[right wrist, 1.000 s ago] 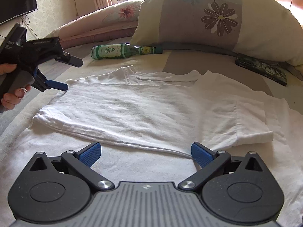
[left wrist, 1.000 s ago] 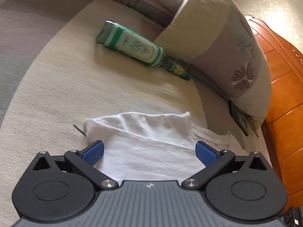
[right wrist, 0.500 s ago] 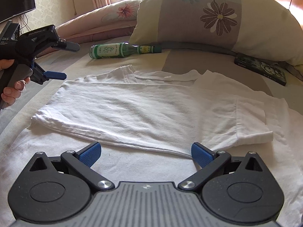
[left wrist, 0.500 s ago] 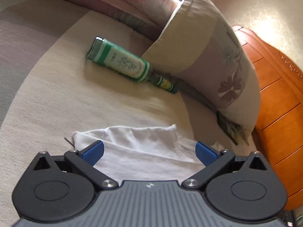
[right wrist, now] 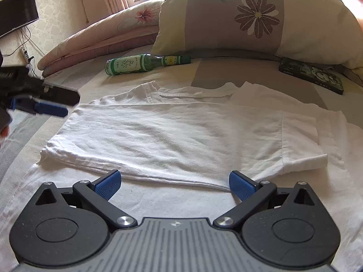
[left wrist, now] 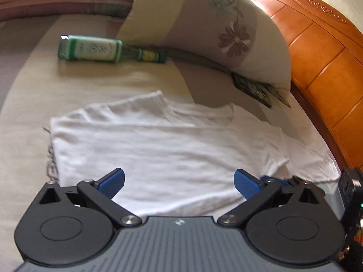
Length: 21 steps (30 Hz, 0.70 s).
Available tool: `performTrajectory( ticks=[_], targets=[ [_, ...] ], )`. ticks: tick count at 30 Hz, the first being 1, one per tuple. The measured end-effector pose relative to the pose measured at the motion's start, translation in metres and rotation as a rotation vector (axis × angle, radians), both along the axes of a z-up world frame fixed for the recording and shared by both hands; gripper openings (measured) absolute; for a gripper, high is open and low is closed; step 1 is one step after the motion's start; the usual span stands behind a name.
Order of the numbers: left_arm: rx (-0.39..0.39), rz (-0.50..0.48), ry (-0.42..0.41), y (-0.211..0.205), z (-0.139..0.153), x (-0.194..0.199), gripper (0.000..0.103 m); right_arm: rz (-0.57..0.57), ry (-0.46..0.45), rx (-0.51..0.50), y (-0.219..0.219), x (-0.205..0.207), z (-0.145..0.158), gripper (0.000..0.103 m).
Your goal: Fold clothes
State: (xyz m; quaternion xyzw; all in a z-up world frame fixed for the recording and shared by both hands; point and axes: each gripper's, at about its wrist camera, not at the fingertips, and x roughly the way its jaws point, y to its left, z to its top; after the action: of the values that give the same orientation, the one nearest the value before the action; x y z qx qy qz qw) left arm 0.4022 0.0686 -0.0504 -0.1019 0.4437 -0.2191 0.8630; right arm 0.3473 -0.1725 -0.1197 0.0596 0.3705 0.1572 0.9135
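Note:
A white T-shirt lies on the bed, partly folded, with a sleeve folded over at the right and the collar at the far side. It also shows in the left wrist view. My right gripper is open and empty, over the shirt's near edge. My left gripper is open and empty above the shirt; in the right wrist view it hovers at the shirt's far left corner.
A green glass bottle lies on the bed beyond the shirt. A large flowered pillow leans behind it, with a dark box at its foot. A wooden headboard stands on the right. A folded pink quilt lies far left.
My left gripper has swung round to the right, so more of the shirt and the headboard are in its view. The right gripper has stayed still.

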Motion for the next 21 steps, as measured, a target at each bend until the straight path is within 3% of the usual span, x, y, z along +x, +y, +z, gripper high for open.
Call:
performTrajectory(
  ticks=[4,8,12,15,21],
  targets=[
    [0.063,0.055,0.093,-0.008,-0.029,-0.019,0.101,0.014,0.03,0.017,-0.007,-0.003,0.003,0.103],
    [0.092,0.117,0.064,-0.005,-0.016,-0.045,0.102,0.052,0.032,-0.048,-0.02,-0.02,0.006,0.103],
    [0.154,0.091,-0.099,-0.022,0.02,-0.085,0.102,0.054,0.007,-0.093,-0.045,-0.045,0.009,0.103],
    [0.144,0.066,-0.174,-0.035,0.029,-0.104,0.102,0.022,0.006,-0.082,-0.062,-0.056,0.008,0.103],
    [0.183,0.054,-0.17,-0.056,-0.011,-0.109,0.102,-0.016,-0.008,-0.093,-0.077,-0.07,0.002,0.103]
  ],
)
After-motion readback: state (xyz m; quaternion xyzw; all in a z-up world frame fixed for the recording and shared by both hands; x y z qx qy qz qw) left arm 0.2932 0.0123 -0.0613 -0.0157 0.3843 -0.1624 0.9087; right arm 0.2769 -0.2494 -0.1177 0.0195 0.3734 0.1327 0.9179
